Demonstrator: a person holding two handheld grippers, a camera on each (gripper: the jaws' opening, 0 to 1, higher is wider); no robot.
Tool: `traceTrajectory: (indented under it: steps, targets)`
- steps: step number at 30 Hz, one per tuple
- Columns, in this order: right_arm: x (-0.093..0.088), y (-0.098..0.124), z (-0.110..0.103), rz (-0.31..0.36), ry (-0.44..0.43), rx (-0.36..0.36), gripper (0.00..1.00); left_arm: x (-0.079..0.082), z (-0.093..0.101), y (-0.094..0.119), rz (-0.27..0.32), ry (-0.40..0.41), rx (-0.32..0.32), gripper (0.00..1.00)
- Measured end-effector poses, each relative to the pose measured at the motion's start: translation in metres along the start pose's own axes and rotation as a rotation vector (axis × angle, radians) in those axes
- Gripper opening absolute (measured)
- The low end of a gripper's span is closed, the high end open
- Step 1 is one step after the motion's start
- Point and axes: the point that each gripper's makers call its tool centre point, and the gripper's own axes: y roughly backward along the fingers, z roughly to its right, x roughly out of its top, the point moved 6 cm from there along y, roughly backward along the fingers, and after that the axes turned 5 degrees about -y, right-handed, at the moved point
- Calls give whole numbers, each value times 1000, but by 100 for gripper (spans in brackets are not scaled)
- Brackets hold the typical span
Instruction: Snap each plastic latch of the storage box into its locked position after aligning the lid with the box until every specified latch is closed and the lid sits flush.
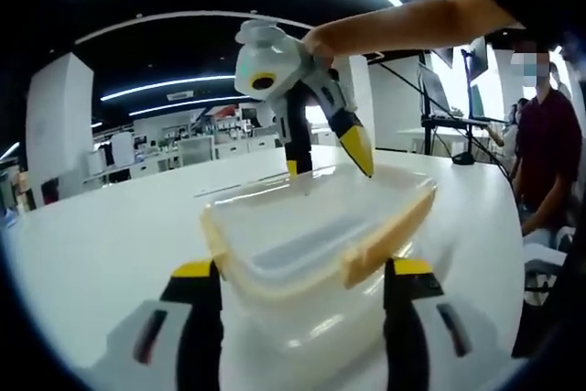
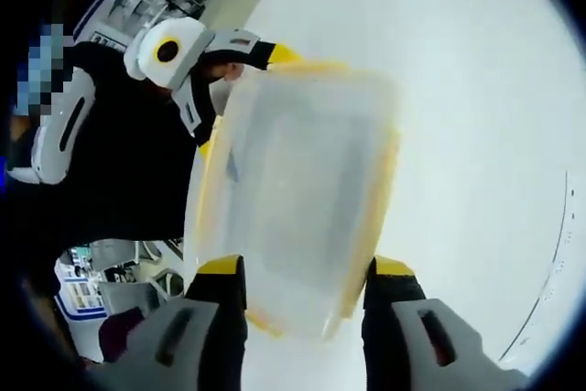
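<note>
Storage box point(image 1: 311, 254) between left gripper point(image 1: 307, 281) fingers, on desk point(image 1: 110, 244) | both fingers apart, clamp unclear | right gripper point(image 1: 339, 148) fingers astride far end | lid point(image 2: 298, 190) yellow latches look unsnapped | risk: uneven press tilts lid, box slides

Bright ceiling strip lights point(image 1: 165, 87) bow with fisheye distortion, and the white table point(image 2: 476, 135) glares, slightly blurred.
</note>
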Motion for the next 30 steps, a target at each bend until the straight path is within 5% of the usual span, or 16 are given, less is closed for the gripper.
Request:
traceTrajectory:
  steps: [19, 24, 27, 30]
  targets:
    - [-10, -4, 4, 68, -45, 52, 50, 0, 2, -2, 3, -6, -26, 73]
    - [-12, -4, 4, 125, 2, 63, 51, 0, 3, -2, 2, -6, -28, 73]
    - [-8, -4, 2, 174, 104, 53, 52, 0, 2, -2, -2, -6, -32, 73]
    - [4, -6, -5, 234, 95, 34, 51, 0, 2, -2, -6, -6, -33, 73]
